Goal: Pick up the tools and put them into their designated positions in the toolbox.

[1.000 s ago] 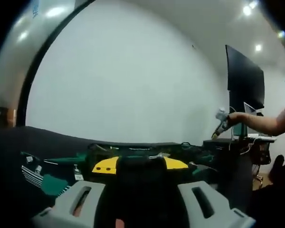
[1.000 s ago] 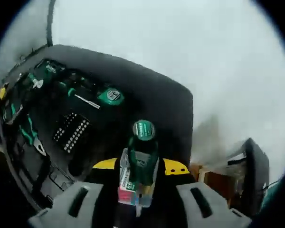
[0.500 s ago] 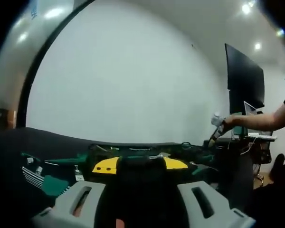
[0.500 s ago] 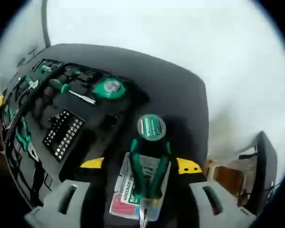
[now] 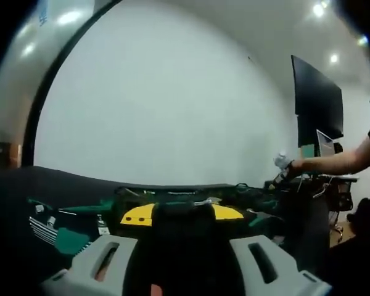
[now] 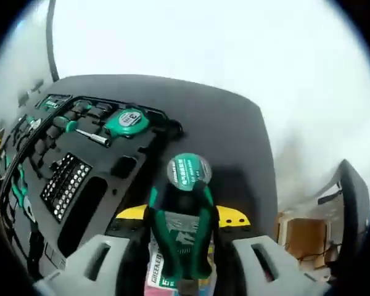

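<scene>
Left gripper view: left gripper [image 5: 184, 265] sits at bottom centre, its two grey jaws set wide with nothing between them. Low behind it is the black foam-lined toolbox tray [image 5: 55, 213] on a black table; a green-handled tool [image 5: 80, 208] lies at the left of it, a row of silver bits [image 5: 42, 227] below that, and a teal block [image 5: 69, 239] near the left jaw. Too blurred to name the rest. White wall across the upper frame. At right edge a person's bare forearm [image 5: 345, 162] reaches in, holding the right gripper [image 5: 281, 174] over the far end of the tray. A black monitor [image 5: 317, 102] stands upper right.

Right gripper view: black toolbox tray [image 6: 61, 179] runs down the left. In it are green-handled screwdrivers [image 6: 74, 126] at upper left, a green round tape measure [image 6: 128, 121] right of them, and a black rack of silver bits [image 6: 63, 184] at mid left. At bottom centre the right gripper [image 6: 180, 259] is clamped on green-handled pliers [image 6: 180, 225]. The handles point up frame and the nose is hidden between the jaws. A green round roll of tape with a white label [image 6: 188, 171] sits just above the handles; contact unclear. The pliers are over bare black table, just right of the tray. A brown cardboard box [image 6: 303, 237] is at lower right.
</scene>
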The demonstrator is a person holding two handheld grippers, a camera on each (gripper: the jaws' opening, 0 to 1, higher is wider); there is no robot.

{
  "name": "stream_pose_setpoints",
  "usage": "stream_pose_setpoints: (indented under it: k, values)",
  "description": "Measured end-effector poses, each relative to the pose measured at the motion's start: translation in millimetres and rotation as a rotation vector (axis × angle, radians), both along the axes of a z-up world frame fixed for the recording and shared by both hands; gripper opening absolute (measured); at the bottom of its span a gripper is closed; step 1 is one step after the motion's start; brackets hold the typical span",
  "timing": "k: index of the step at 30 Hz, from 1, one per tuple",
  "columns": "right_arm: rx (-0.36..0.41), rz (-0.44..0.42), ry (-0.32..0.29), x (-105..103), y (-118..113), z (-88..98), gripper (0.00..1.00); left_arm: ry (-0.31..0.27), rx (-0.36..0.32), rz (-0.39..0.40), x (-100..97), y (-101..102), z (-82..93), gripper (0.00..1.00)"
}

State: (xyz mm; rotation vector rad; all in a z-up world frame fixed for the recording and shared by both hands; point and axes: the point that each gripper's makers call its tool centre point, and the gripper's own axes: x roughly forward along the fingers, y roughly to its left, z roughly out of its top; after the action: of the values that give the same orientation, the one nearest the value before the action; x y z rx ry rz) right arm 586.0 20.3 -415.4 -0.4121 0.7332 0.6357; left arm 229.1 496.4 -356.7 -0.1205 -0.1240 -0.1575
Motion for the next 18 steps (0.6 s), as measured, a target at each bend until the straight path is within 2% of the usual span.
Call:
stream_pose_setpoints:
  k: [5, 6, 10, 14, 18]
  values:
    - [0.066, 0.013, -0.007, -4.6, -4.9, 10.5, 0.37, -0.005, -0.011, -0.004, 0.2, 2.0, 1.0, 0.34]
    - [0.078, 0.024, -0.011, -18.8, -5.5, 12.5, 0.37, -0.005, -0.013, -0.005, 0.3, 2.3, 1.1, 0.34]
    - [0.104, 0.08, -0.031, -37.1, -5.0, 20.4, 0.37, -0.001, -0.012, -0.002, -0.3, 1.0, 0.7, 0.34]
    - [0.177, 0.149, -0.065, -68.3, 12.3, 53.7, 0.37, 0.004, -0.009, -0.001, 0.6, 1.4, -0.5, 0.34]
    - [0.166, 0.269, -0.095, -85.1, 25.2, 70.1, 0.37, 0.009, -0.008, 0.003, 2.2, 3.7, -1.7, 0.34]
